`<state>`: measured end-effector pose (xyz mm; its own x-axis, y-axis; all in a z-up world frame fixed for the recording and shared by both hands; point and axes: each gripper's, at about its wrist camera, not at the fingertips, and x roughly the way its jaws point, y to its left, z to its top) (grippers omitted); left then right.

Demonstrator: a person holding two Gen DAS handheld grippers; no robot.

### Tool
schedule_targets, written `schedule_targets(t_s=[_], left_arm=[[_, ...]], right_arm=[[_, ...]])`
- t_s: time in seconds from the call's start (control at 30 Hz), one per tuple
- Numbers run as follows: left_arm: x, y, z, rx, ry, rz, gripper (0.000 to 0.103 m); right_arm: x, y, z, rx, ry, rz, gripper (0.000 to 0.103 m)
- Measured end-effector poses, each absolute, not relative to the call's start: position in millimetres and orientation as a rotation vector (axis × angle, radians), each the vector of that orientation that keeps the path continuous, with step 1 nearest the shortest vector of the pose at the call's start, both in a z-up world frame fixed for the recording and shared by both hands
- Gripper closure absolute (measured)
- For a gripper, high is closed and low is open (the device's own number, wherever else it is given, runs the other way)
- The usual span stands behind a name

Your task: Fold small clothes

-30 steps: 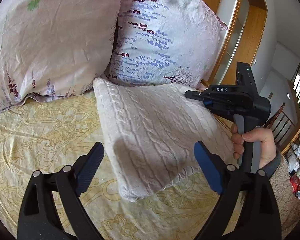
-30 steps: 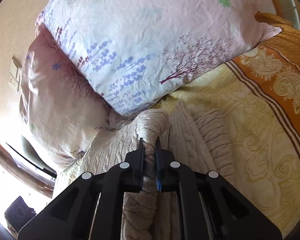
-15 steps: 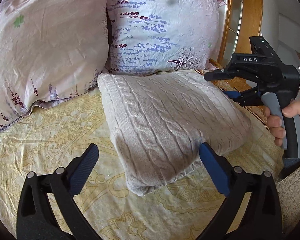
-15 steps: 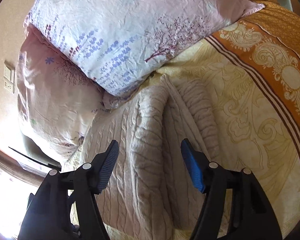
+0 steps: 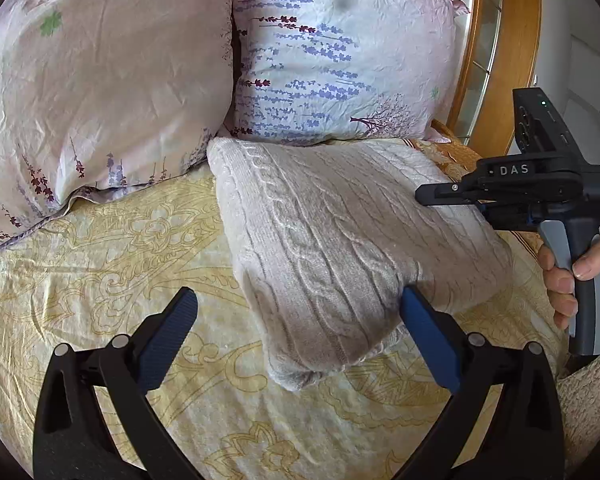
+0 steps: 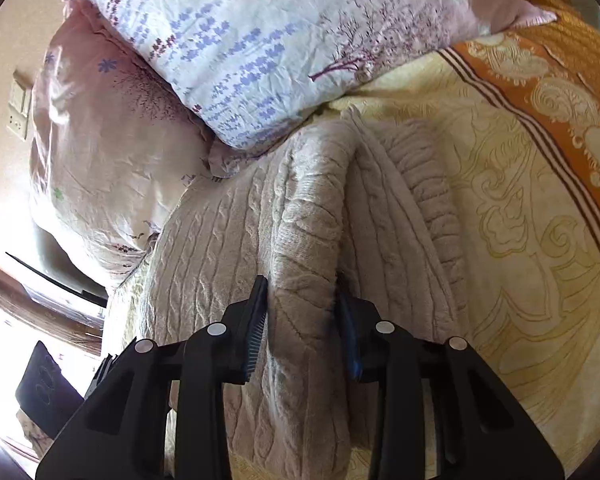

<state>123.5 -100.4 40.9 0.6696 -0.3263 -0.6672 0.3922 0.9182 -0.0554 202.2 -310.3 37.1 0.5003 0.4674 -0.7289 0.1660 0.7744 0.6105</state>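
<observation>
A folded cream cable-knit sweater [image 5: 340,220] lies on the yellow patterned bedspread [image 5: 100,260], its far edge against the pillows. My left gripper [image 5: 298,294] hovers open and wide over the sweater's near corner, and its pads do not press on the knit. My right gripper [image 5: 440,200] reaches in from the right, a person's hand [image 5: 580,276] on its handle. In the right wrist view the right gripper [image 6: 300,284] straddles a raised fold of the sweater [image 6: 220,248]. Its jaws are closing and both pads touch that ridge.
Two floral pillows [image 5: 100,80] [image 5: 340,60] stand behind the sweater. The bedspread's orange border [image 6: 560,92] runs along the right side. A wooden door frame [image 5: 520,60] rises past the bed. Bare bedspread lies left of the sweater.
The right gripper let go of a thin pinch of knit, opened wide, then narrowed onto a thicker fold. The lifted edge dropped and the sweater now lies flat. The left jaws widened slightly.
</observation>
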Motion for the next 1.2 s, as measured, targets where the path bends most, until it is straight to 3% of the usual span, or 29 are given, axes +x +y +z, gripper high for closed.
schedule_targets(t_s=[0.1, 0.17, 0.27, 0.5, 0.73, 1.0, 1.2], left_arm=[[123.8, -101.1, 40.0, 0.096, 0.737, -0.406, 0.002], [126.1, -98.9, 39.3, 0.076, 0.748, -0.413, 0.002], [128.6, -96.2, 38.3, 0.056, 0.757, -0.419, 0.002], [129.4, -94.9, 37.7, 0.052, 0.758, -0.424, 0.002], [127.0, -97.8, 38.9, 0.072, 0.754, -0.440, 0.002], [121.4, -102.2, 41.2, 0.111, 0.741, -0.507, 0.002], [116.6, -106.0, 42.4, 0.133, 0.727, -0.512, 0.002]], right_arm=[[206.2, -312.5, 35.7, 0.738, 1.057, 0.247, 0.067], [210.0, -307.3, 37.3, 0.710, 1.062, 0.278, 0.083], [216.7, -302.2, 49.7, 0.641, 1.052, 0.250, 0.086], [226.4, -306.5, 114.8, 0.439, 0.905, 0.138, 0.087], [209.5, -338.4, 49.4, 0.578, 1.045, 0.028, 0.087], [199.4, -334.2, 58.8, 0.582, 1.034, 0.041, 0.087], [188.2, -340.9, 58.7, 0.612, 1.026, 0.039, 0.079]])
